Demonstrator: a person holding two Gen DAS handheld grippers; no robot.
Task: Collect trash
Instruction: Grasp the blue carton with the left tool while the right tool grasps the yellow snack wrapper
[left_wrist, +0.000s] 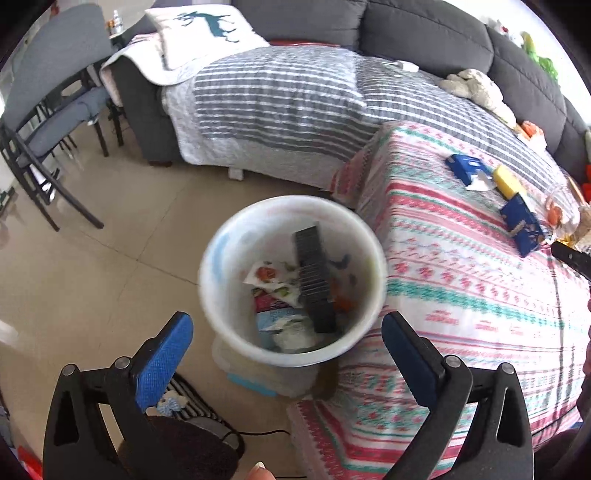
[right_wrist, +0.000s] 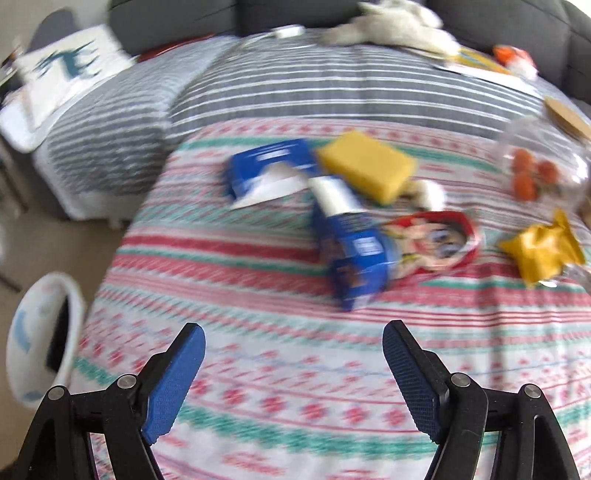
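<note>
The white waste bin (left_wrist: 291, 280) stands on the floor against the left edge of the patterned tablecloth (left_wrist: 461, 295). It already holds a dark ribbed tray (left_wrist: 314, 280), printed paper and crumpled wrappers. The left gripper (left_wrist: 288, 334) hangs above its near rim with the jaws spread wide and nothing between them.

The right gripper (right_wrist: 293, 349) points down at the tablecloth (right_wrist: 295, 387); its jaws stand apart and empty. Ahead of it lies the remaining trash. From left to right: a torn blue carton (right_wrist: 266, 166) with its white flap pulled out, a second blue carton (right_wrist: 354, 254) nearest the gripper, a yellow sponge block (right_wrist: 367, 166) touching both, a red printed wrapper (right_wrist: 436, 240) just beside the second carton, and a yellow foil packet (right_wrist: 543, 251) near the right edge.

Handling, as judged: the cartons look light, empty and crushable. Grip the near one across its narrow width, on the flat side panels, not on the loose flap. The foil packet is probably thin and slippery; pinch it at a crumpled fold.

Limits of view: motion blur softens the right wrist view, so carton print is unreadable. A clear bag (right_wrist: 535, 173) holding orange items is cut off at the right. Whether the sponge counts as trash cannot be determined.
</note>
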